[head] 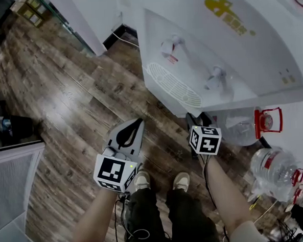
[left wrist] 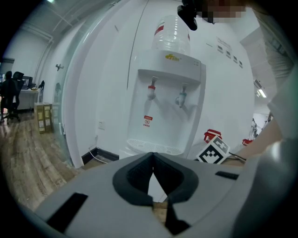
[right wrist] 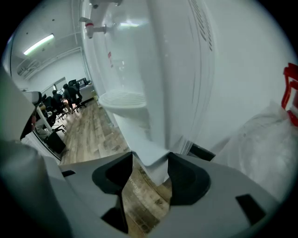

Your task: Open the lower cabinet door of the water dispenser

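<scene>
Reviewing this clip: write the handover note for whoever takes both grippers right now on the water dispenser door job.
Left gripper: shut, empty, held clear in front of the water dispenser.
Right gripper: low at the dispenser's base, jaws apart round the bottom corner of the lower cabinet door. It is unclear whether the pads press it.
Done: approach to the door.
Left: secure the grip and swing the door open. It does not look opened yet.
</scene>
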